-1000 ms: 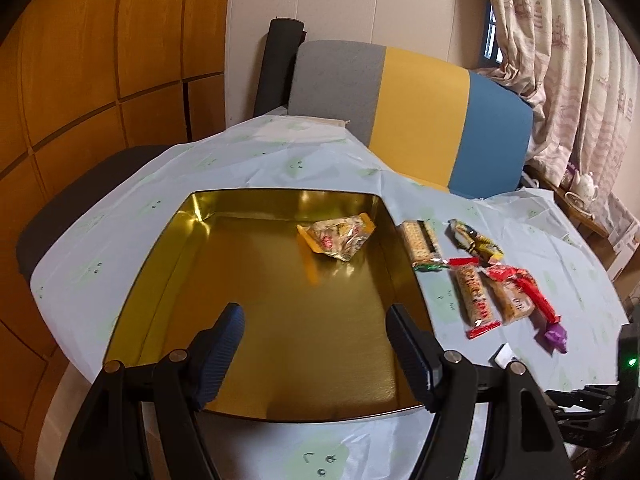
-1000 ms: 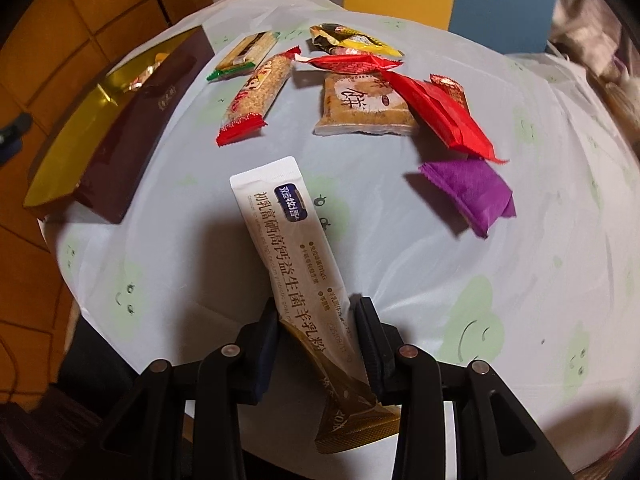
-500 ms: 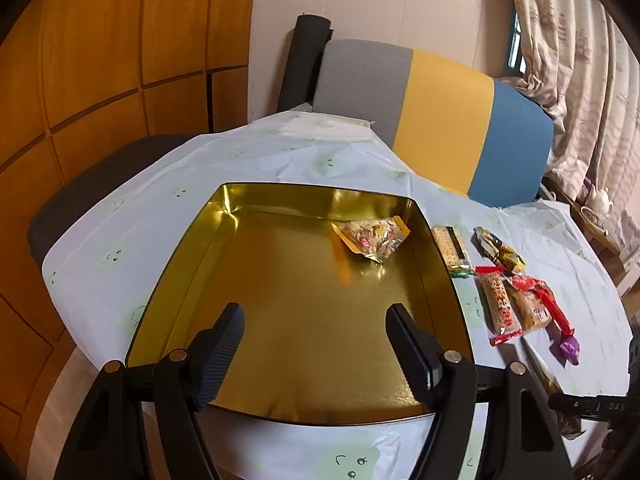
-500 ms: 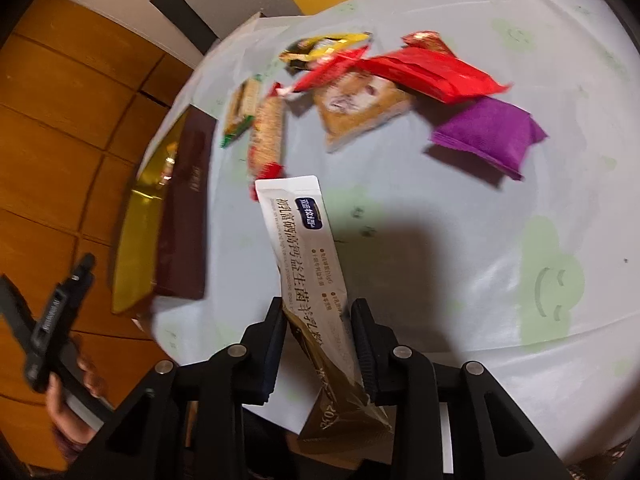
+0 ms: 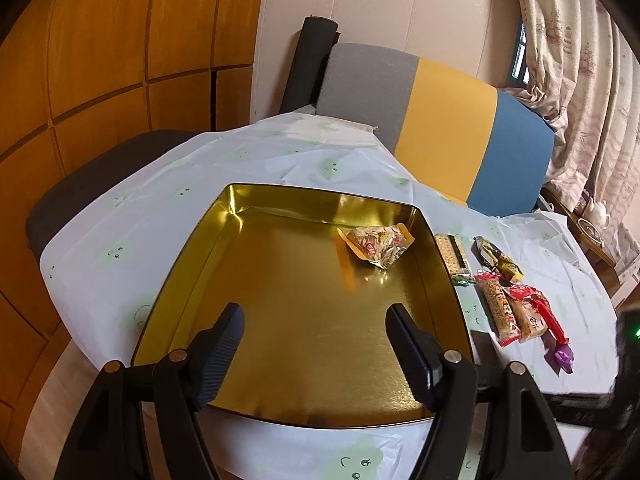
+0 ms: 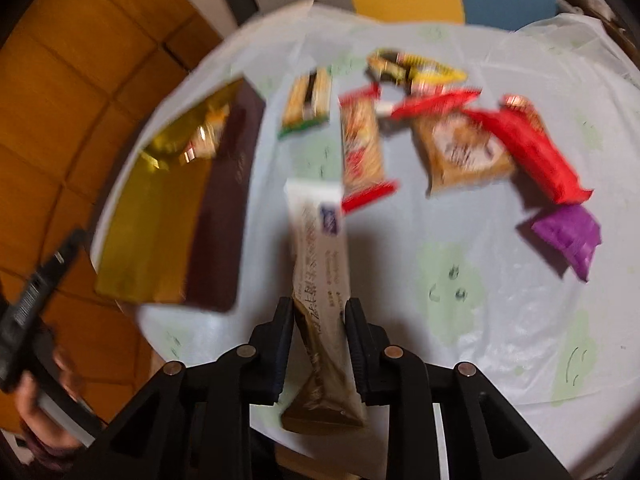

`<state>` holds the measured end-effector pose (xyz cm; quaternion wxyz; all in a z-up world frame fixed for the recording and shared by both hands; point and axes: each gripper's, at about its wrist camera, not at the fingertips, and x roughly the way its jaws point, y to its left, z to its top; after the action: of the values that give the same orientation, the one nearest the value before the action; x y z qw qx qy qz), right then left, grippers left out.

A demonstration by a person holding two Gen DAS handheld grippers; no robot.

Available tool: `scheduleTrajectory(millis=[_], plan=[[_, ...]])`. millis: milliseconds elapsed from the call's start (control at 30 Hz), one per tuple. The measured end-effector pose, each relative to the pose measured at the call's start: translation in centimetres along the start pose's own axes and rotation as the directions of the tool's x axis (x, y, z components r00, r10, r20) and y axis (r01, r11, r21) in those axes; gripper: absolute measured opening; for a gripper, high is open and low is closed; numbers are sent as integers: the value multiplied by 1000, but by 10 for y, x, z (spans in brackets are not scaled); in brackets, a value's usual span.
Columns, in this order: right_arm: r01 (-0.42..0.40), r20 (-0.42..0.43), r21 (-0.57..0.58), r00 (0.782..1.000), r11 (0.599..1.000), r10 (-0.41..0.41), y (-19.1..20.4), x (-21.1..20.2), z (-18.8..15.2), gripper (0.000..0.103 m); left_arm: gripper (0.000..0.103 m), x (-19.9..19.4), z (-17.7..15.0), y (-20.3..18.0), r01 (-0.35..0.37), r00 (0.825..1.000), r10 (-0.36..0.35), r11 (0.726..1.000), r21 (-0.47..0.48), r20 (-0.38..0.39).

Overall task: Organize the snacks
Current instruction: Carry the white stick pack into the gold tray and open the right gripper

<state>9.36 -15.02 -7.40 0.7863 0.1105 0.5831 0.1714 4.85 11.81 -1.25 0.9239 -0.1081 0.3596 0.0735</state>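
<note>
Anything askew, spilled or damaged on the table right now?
Nothing spilled or torn. The snacks on the cloth overlap untidily: a red wrapper lies across the tan packet. The gold tin holds just one packet. The white sachet is pinched near its brown end by the right gripper.

Warm, dim indoor light; the left wrist view is sharp, with glare streaking the gold tin (image 5: pixel 304 312) floor and daylight at the curtain (image 5: pixel 580 92). The right wrist view is smeared by motion blur — snack wrappers (image 6: pixel 464 148) soft, dark shadows beside them — and fisheye corners go black
</note>
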Motion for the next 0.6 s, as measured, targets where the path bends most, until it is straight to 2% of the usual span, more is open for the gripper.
scheduleTrajectory(millis=[67, 133, 267, 300, 333, 367, 400, 433, 500, 600], plan=[[17, -19, -24, 1000, 1000, -17, -1, 9, -5, 31, 74, 2, -1, -1, 7, 1000, -7, 1000, -1, -6], [40, -27, -20, 999, 999, -40, -4, 13, -6, 54, 74, 3, -2, -3, 12, 1000, -12, 1000, 3, -13], [64, -17, -54, 998, 996, -65, 0, 19, -7, 59, 74, 4, -2, -5, 16, 1000, -16, 1000, 8, -15], [85, -13, -77, 996, 993, -86, 3, 21, -7, 58, 74, 4, -2, -5, 16, 1000, -16, 1000, 8, -15], [140, 4, -121, 990, 983, -141, 9, 22, -8, 45, 74, 5, -2, -6, 17, 1000, -17, 1000, 8, -16], [165, 16, -146, 986, 975, -164, 13, 22, -9, 36, 74, 5, -3, -6, 16, 1000, -16, 1000, 9, -17], [176, 24, -163, 984, 971, -175, 17, 20, -9, 35, 74, 5, -3, -6, 15, 1000, -15, 1000, 9, -19], [167, 27, -171, 986, 971, -164, 21, 20, -11, 26, 74, 5, -3, -6, 14, 1000, -14, 1000, 10, -19], [145, 38, -168, 989, 975, -141, 27, 15, -13, 25, 74, 4, -2, -5, 13, 1000, -13, 1000, 10, -14], [32, 57, -131, 998, 991, -24, 29, -8, -14, 25, 74, 4, -1, -4, 8, 1000, -8, 1000, 14, -9]])
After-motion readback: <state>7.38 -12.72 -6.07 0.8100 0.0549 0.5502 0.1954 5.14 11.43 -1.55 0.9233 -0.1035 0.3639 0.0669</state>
